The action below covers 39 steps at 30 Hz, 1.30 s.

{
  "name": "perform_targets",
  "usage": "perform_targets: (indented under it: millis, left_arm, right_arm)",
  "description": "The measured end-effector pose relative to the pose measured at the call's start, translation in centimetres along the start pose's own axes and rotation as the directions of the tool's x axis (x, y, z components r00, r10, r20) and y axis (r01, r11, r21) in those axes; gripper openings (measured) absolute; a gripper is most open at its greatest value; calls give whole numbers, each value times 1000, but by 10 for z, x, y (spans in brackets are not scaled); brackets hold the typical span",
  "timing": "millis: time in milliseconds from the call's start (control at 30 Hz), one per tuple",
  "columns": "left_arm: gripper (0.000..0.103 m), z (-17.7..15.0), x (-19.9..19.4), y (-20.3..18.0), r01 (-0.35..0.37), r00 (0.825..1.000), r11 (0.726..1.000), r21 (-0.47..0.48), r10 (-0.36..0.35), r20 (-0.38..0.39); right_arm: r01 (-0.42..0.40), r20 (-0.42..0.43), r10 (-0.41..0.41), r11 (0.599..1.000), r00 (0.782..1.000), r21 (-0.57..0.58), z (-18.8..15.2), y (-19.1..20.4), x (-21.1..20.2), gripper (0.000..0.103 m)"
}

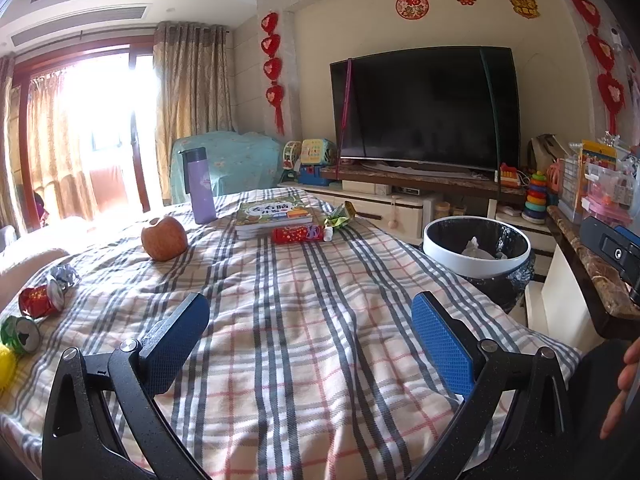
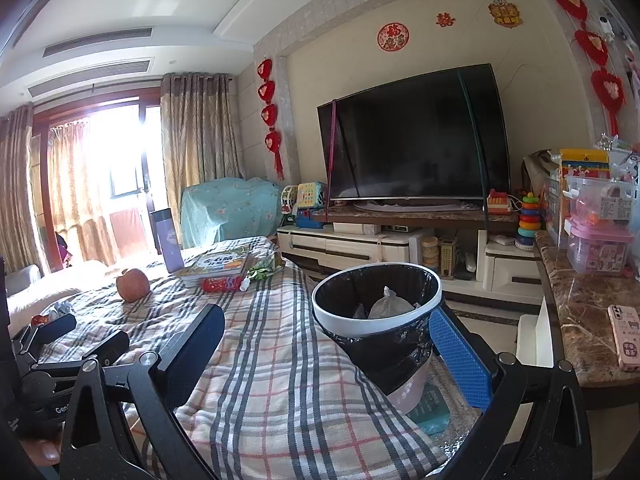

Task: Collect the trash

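Note:
My left gripper (image 1: 310, 312) is open and empty above the plaid cloth (image 1: 300, 320). At the left edge lie a crushed red can (image 1: 40, 300), a green can (image 1: 20, 334) and a foil scrap (image 1: 64, 274). Farther off lie a red snack tube (image 1: 298, 234) and a green wrapper (image 1: 340, 216). The white-rimmed trash bin (image 1: 476, 250) with a black liner stands right of the table. My right gripper (image 2: 326, 326) is open and empty, near the bin (image 2: 376, 304). The left gripper (image 2: 80, 338) shows at its left.
An apple (image 1: 164, 238), a purple bottle (image 1: 200, 186) and stacked books (image 1: 274, 212) sit on the cloth. A yellow object (image 1: 6, 364) is at the left edge. A marble counter (image 2: 588, 320) with a phone (image 2: 626, 336) and boxes is right. A TV (image 1: 426, 106) stands behind.

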<state>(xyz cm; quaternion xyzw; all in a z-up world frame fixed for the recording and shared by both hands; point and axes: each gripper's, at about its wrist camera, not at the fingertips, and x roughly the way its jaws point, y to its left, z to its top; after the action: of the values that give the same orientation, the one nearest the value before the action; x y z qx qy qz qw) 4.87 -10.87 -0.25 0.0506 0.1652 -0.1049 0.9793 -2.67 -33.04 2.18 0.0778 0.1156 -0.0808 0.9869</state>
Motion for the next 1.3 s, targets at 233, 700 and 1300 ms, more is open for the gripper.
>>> perform_targets:
  millis: [233, 700, 1300]
  left_arm:
    - [103, 0, 3, -2, 8, 1000, 1000, 2, -8, -4]
    - [103, -2, 11, -5, 29, 999, 1000, 1, -29, -28]
    - [103, -4, 22, -5, 54, 997, 999, -2, -54, -54]
  right_arm:
    - [-4, -3, 4, 1000, 1000, 0, 1, 0, 0, 103]
    - [-12, -17, 13, 1000, 1000, 10, -3, -1, 5, 103]
    - [-20, -62, 22, 999, 998, 32, -8, -4, 19, 103]
